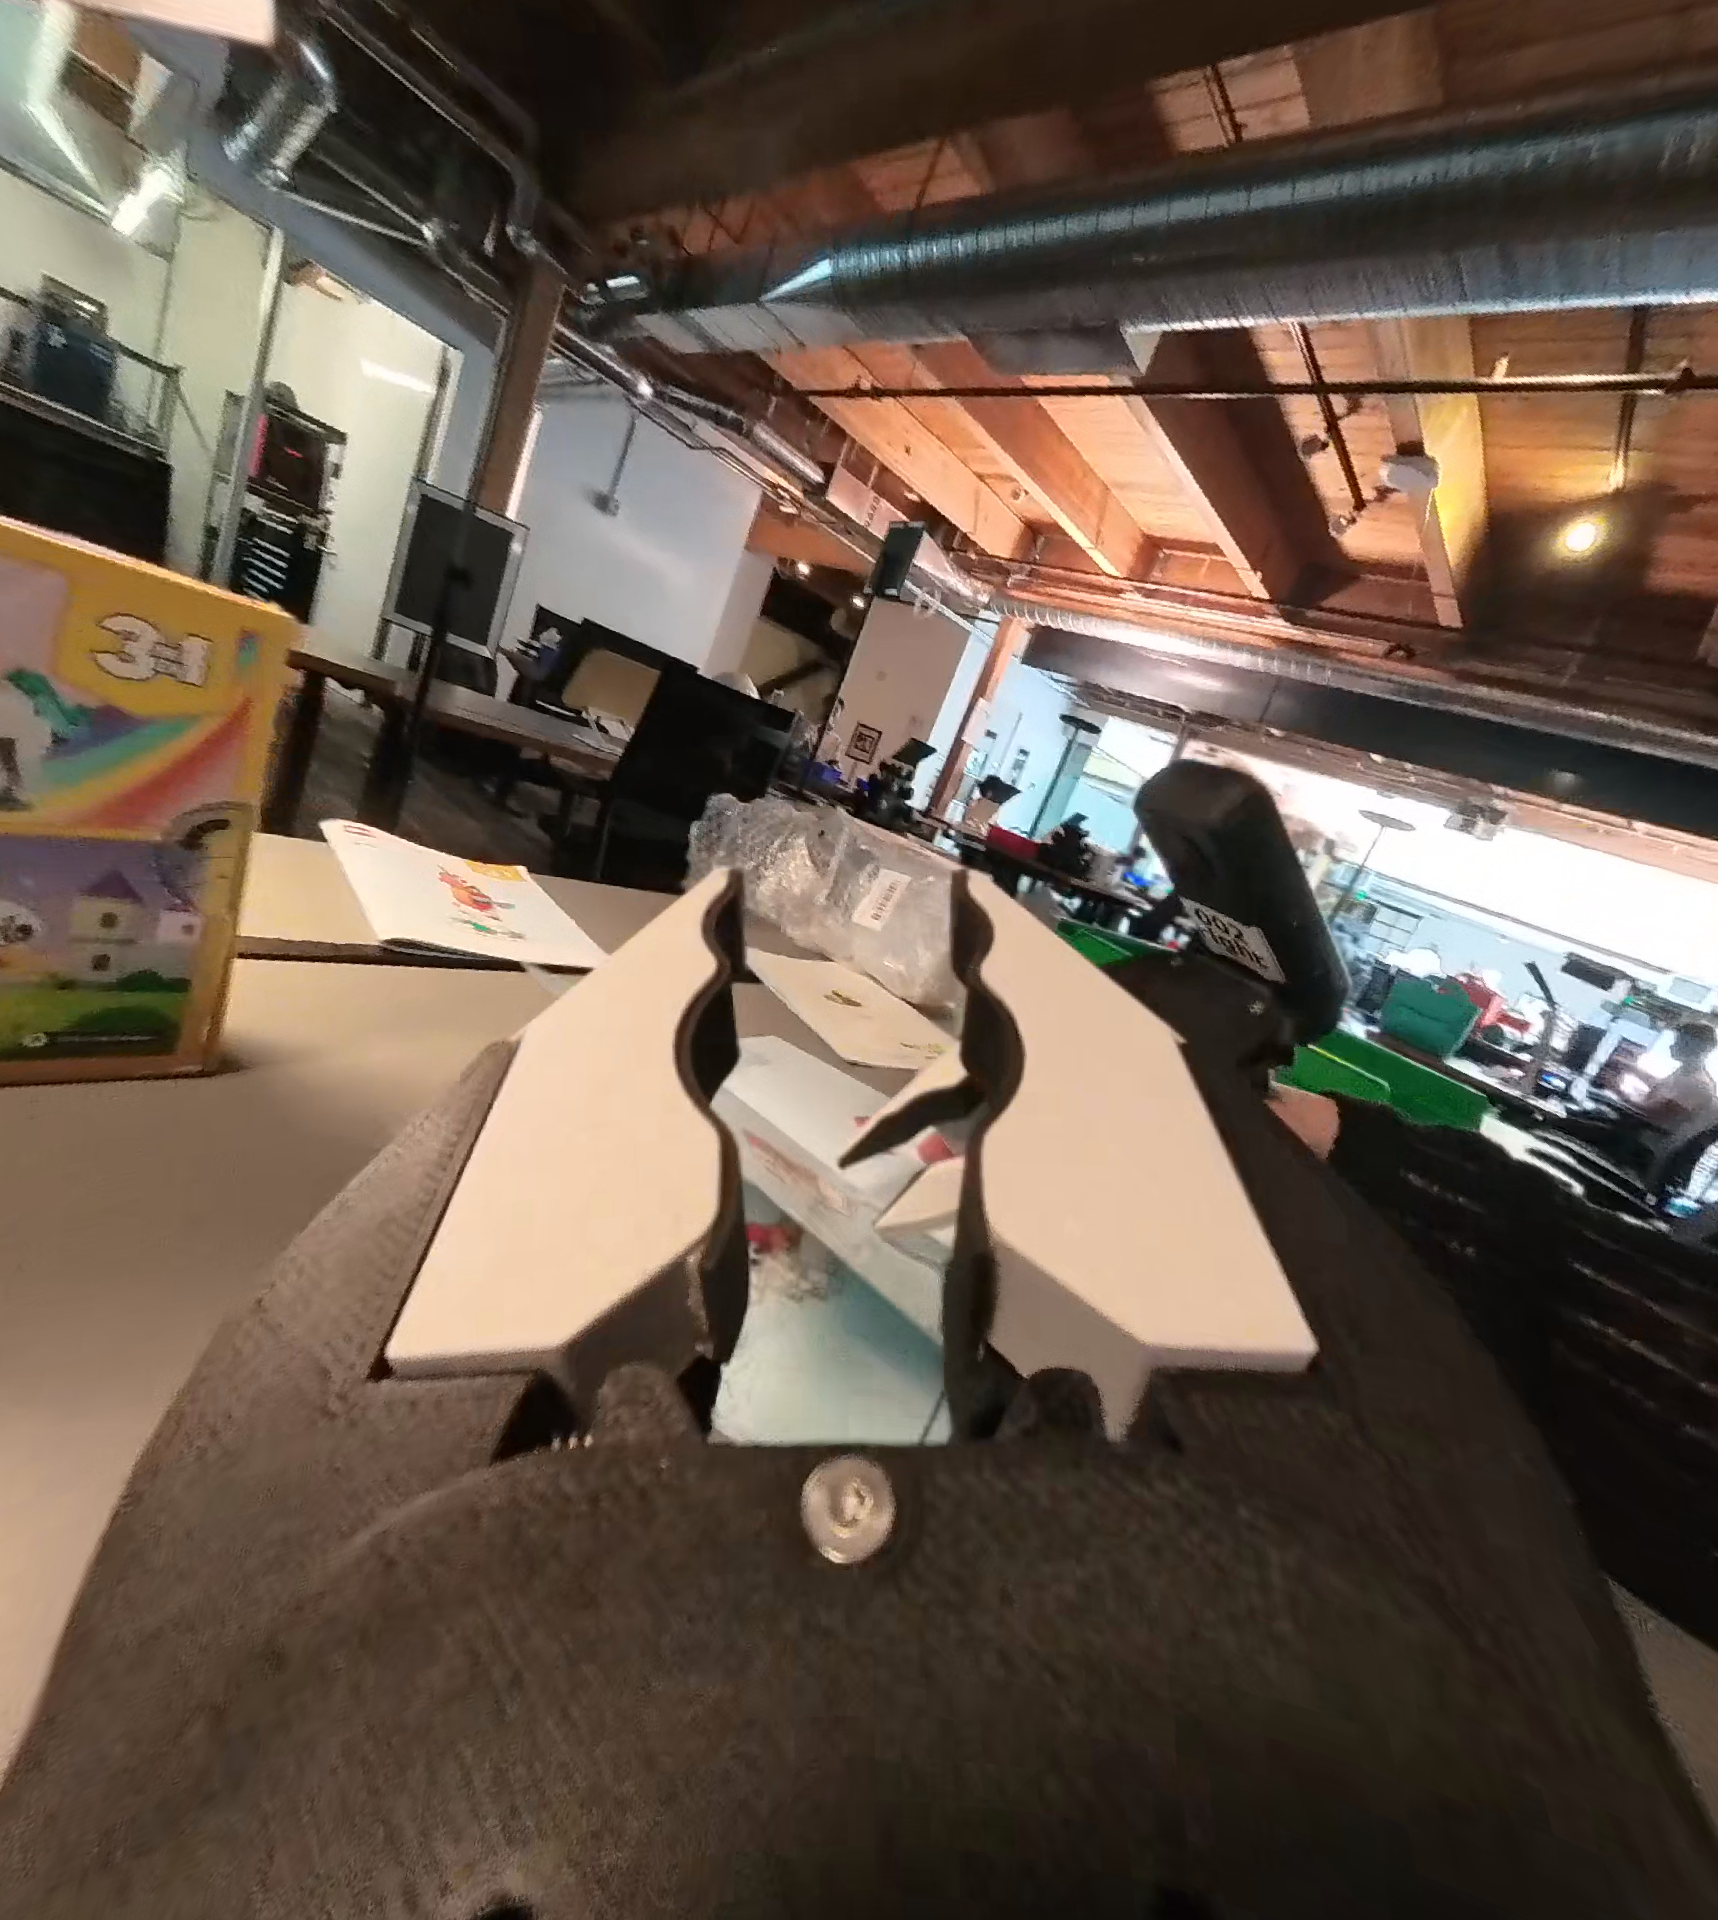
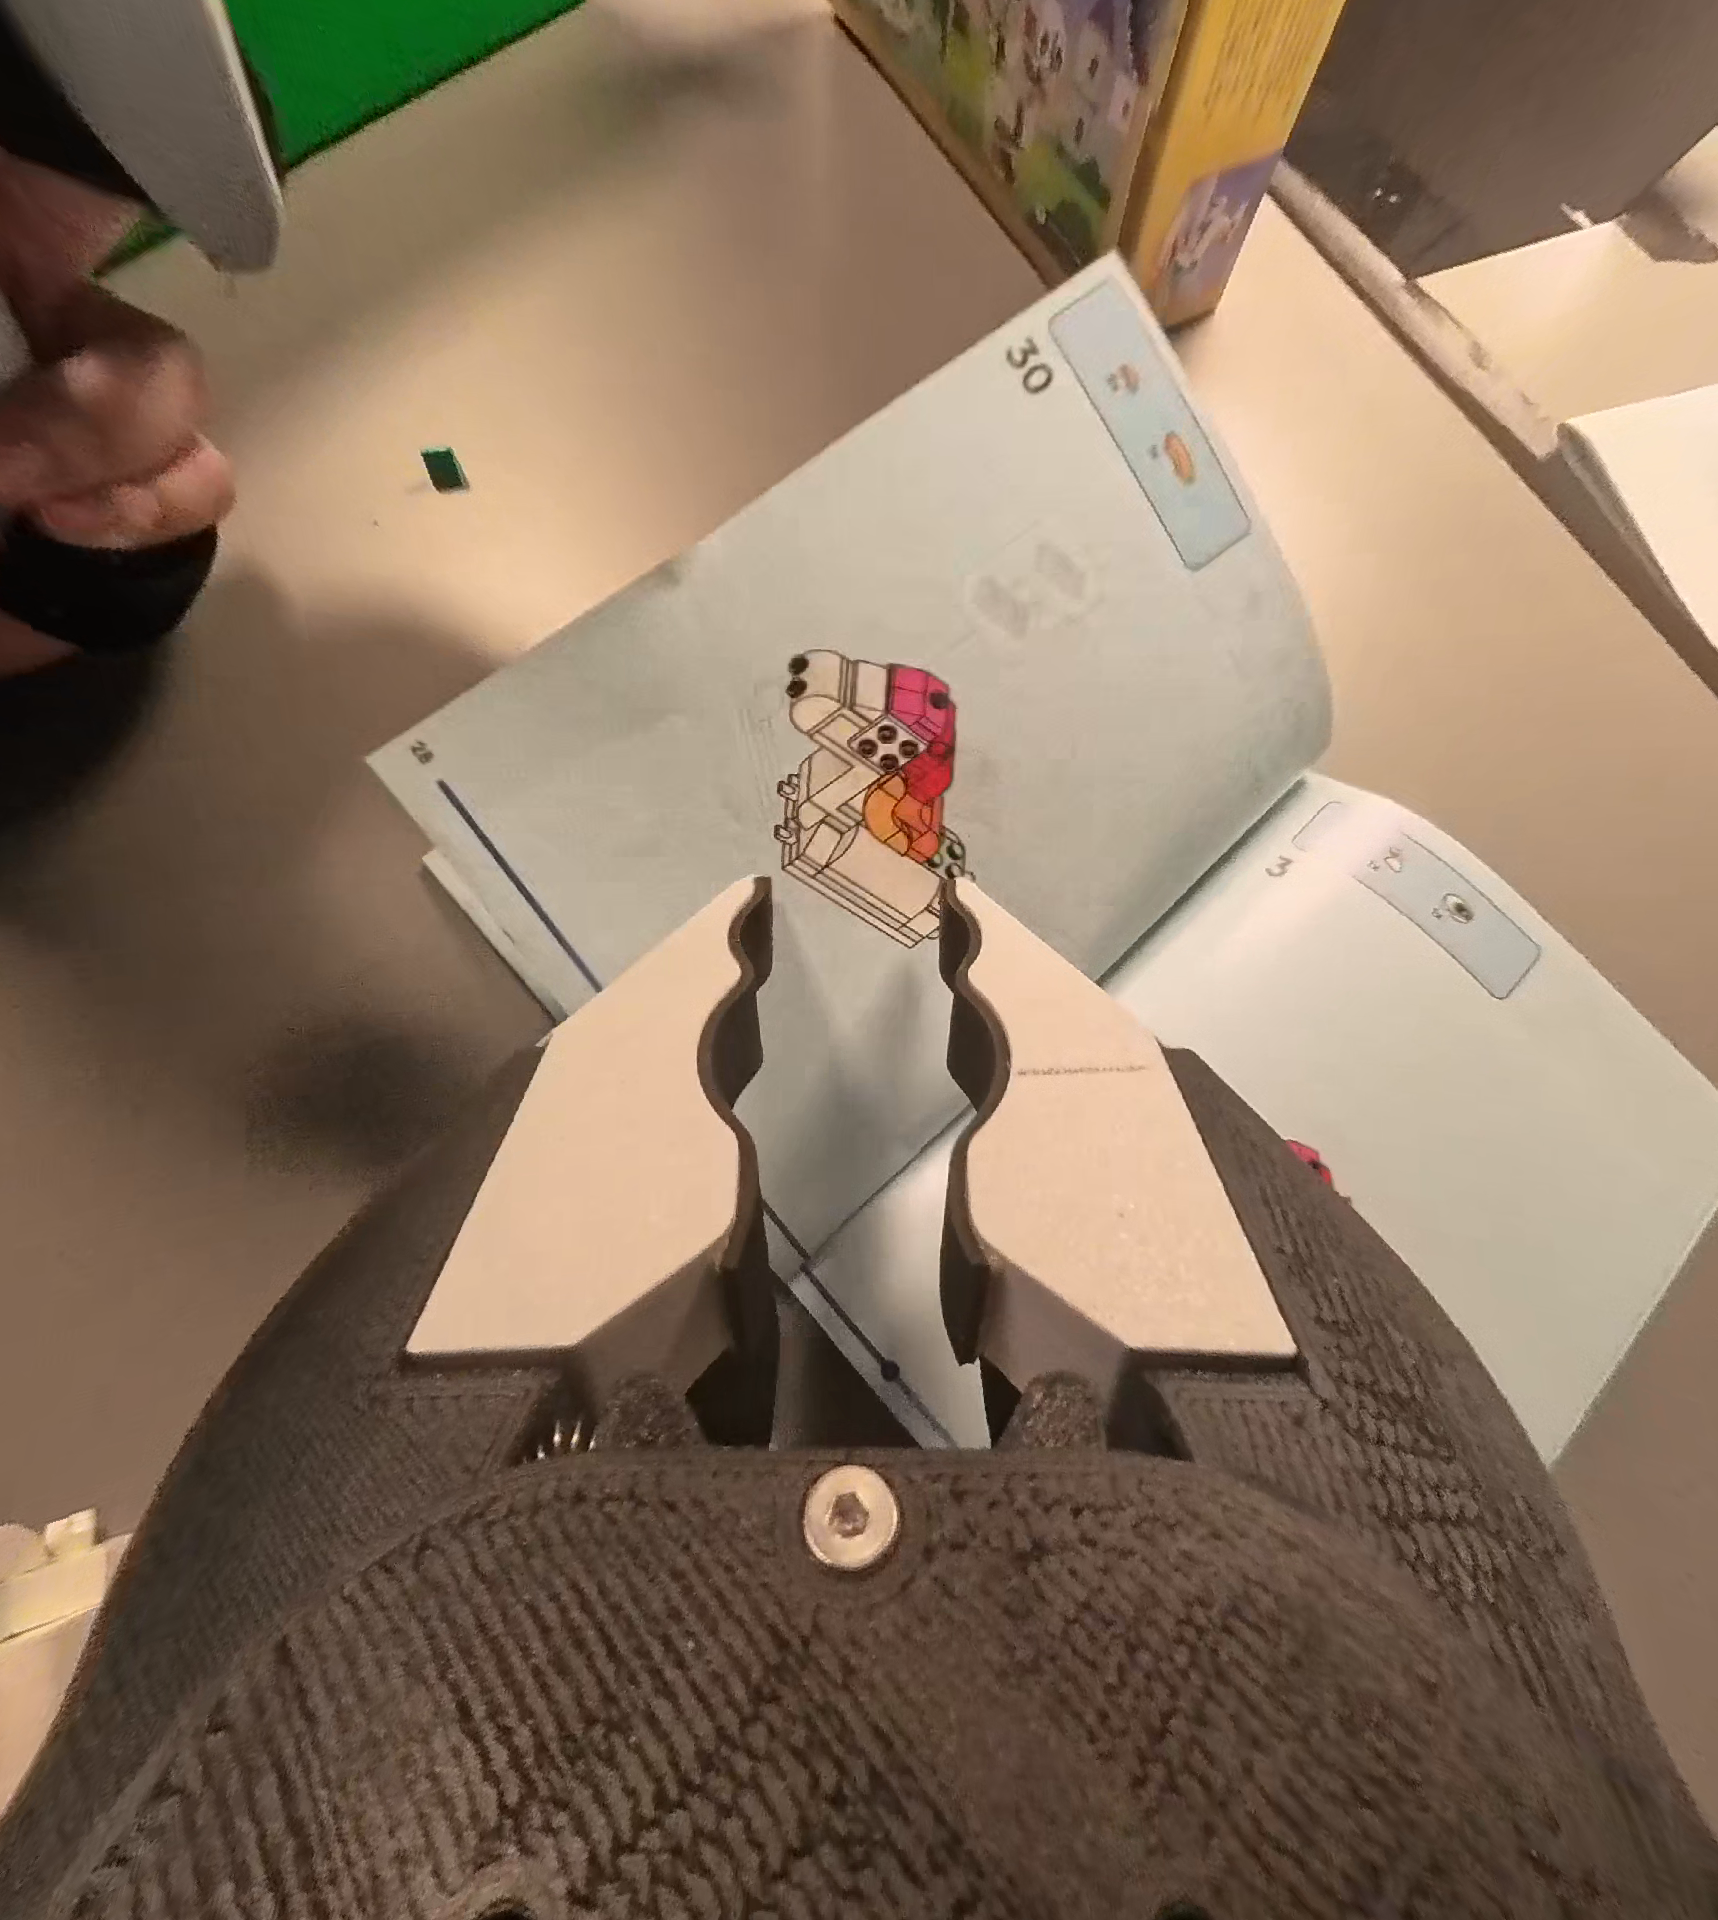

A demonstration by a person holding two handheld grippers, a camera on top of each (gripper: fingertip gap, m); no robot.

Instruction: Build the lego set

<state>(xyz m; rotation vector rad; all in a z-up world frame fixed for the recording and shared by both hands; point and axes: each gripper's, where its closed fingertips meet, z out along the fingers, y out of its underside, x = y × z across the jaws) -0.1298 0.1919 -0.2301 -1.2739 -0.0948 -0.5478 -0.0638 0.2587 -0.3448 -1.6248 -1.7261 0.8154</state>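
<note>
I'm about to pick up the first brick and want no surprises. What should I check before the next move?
1. Right tool empty: ok, open over the page, nothing between the fingers.
2. Left tool empty: ok, open, holding nothing.
3. Instruction booklet open to a build step: ok, but the upper page curls up.
4. Small green brick reachable: ok, it lies alone on the table.
5. Other bricks located: cannot tell, only blurred pieces at the lower left edge.
6. Lego box out of the way: ok, it stands beyond the booklet.
</note>
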